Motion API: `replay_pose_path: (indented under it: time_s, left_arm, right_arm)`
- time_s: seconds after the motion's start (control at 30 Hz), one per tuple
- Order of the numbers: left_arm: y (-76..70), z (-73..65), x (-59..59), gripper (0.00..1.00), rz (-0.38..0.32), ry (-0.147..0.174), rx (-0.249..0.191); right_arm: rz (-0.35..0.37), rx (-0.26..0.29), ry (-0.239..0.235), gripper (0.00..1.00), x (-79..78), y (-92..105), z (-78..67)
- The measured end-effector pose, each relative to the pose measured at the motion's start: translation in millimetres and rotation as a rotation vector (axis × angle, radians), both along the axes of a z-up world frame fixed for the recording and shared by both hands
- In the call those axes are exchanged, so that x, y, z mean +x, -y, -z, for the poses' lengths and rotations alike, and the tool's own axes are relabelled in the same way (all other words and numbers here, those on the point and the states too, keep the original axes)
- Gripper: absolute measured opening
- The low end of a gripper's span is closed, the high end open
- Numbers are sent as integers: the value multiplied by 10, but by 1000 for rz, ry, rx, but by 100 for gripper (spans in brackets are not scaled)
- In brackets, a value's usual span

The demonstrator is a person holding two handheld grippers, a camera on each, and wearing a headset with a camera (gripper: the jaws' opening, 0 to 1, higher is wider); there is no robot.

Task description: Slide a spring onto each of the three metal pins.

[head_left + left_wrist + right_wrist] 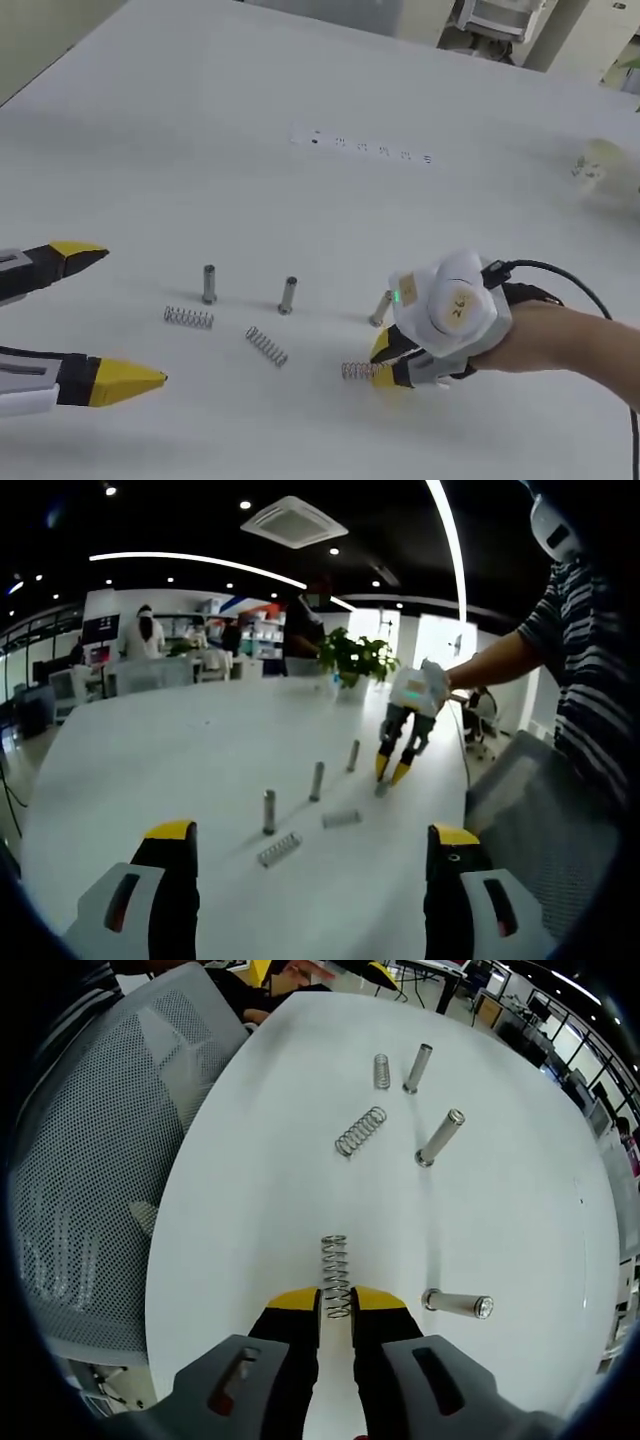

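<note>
Clamping one end of a spring (pixel 355 371) lying on the table (pixel 300 200), the right gripper (pixel 385 368) is sitting beside the rightmost pin (pixel 381 308) in the head view. In the left gripper view, the left gripper (pixel 313 832) is hanging with jaws wide apart, holding nothing. In the right gripper view, the clamped spring is pointing forward, two loose springs (pixel 359 1131) lying beyond by the farther pins (pixel 440 1137).

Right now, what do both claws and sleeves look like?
Left claw: pointed yellow tips, black necks, grey-white bodies. Right claw: same yellow tips, rounded white body with green light and yellow sticker, black cable. Shirt: striped, short-sleeved.
</note>
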State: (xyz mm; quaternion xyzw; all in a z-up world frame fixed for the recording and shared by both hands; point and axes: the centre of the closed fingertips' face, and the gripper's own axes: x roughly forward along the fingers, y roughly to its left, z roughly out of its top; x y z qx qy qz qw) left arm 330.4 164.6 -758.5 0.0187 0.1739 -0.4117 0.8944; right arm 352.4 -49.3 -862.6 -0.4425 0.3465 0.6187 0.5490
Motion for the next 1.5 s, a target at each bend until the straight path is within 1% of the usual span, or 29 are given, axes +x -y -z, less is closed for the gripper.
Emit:
replay_pose_path:
  time_s: [0.13, 0.17, 0.23, 0.3, 0.47, 0.6, 0.7, 0.73, 0.77, 0.83, 0.93, 1.03, 1.07, 1.1, 1.13, 1.17, 1.23, 1.4, 1.5]
  left_arm:
    - [14, -19, 1, 91, 3, 1, -1]
    - [21, -26, 0, 91, 4, 2, -2]
    - [42, -44, -5, 91, 9, 4, -4]
    - [63, -54, -12, 91, 15, 6, -1]
    - [115, -72, -26, 91, 35, 9, -1]
    - [178, -50, -43, 89, 55, -1, -1]
    - [261, -50, -93, 86, 89, -14, -13]
    - [292, -69, -106, 85, 99, -17, -31]
    - [310, -76, -115, 84, 105, -18, -38]
    - [347, -75, -134, 83, 123, -20, -36]
    - [399, -63, -148, 81, 143, -26, -34]
    - [462, -64, -161, 78, 171, -37, -45]
    - [485, -57, -171, 75, 184, -45, -50]
    - [525, -37, -203, 72, 212, -68, -60]
    - [543, -8, -218, 69, 232, -78, -49]
    - [569, 13, -207, 68, 241, -76, -38]
    - [618, 27, -192, 68, 257, -78, -29]
    - [775, 3, -156, 63, 292, -77, -43]
    - [901, 1, -147, 61, 318, -74, -47]
  right_arm:
    - [11, -2, -11, 8, -4, 20, 34]
    - [18, 6, -9, 8, 4, 11, 25]
    - [23, 5, -13, 8, -6, 23, 24]
    - [37, 25, -17, 8, -16, 11, -14]
    - [61, 52, -20, 8, -19, -5, -150]
    - [74, 63, -11, 8, -17, -5, -253]
    - [73, 59, -8, 8, -42, 0, -307]
    - [71, 55, -6, 8, -54, 7, -323]
    - [71, 54, -7, 8, -61, 11, -337]
    - [81, 61, -13, 8, -81, 5, -372]
    - [83, 69, -6, 8, -95, -13, -425]
    - [85, 81, -1, 8, -99, -47, -479]
    - [86, 83, -2, 8, -100, -57, -490]
    - [86, 88, -4, 8, -110, -76, -510]
    - [87, 91, -6, 8, -115, -89, -522]
    - [87, 94, -3, 8, -122, -106, -538]
    - [85, 97, 0, 8, -135, -132, -556]
    - [95, 100, -1, 8, -169, -172, -580]
    - [80, 88, 15, 8, -177, -172, -582]
